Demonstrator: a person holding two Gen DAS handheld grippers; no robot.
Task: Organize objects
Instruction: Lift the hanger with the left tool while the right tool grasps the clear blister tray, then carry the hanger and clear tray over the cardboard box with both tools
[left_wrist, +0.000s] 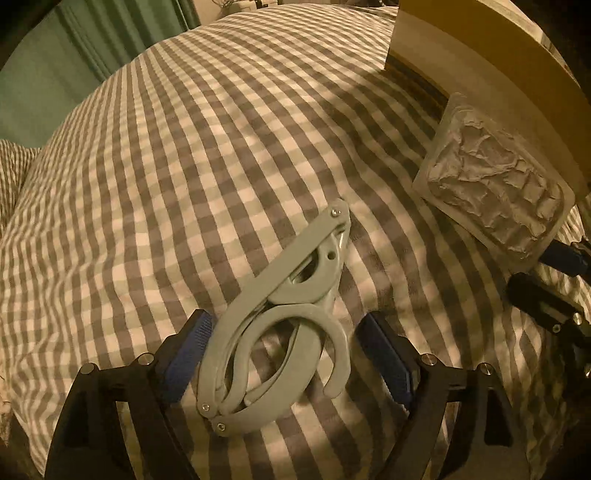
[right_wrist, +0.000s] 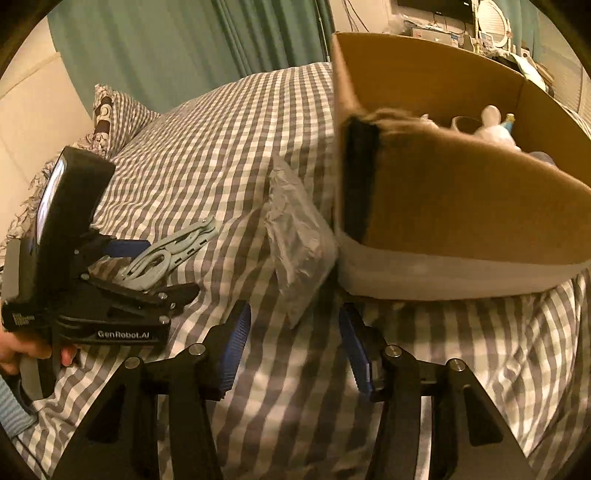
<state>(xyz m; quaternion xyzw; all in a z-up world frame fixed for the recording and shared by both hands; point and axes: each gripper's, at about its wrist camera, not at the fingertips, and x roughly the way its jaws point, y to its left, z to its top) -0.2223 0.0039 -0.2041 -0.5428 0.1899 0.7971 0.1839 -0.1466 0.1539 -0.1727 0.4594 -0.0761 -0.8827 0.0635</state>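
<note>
Dim, warm yellowish light; soft shadows mottle the checked bed (left_wrist: 207, 155). Strong fisheye bending and black corners. The cardboard box (right_wrist: 461, 206) edge looks motion-blurred; overall grainy.

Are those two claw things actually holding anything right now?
Nothing is held. The left gripper is open around the grey folding plastic hanger lying on the checked bedspread; the right gripper is open and empty.
</note>
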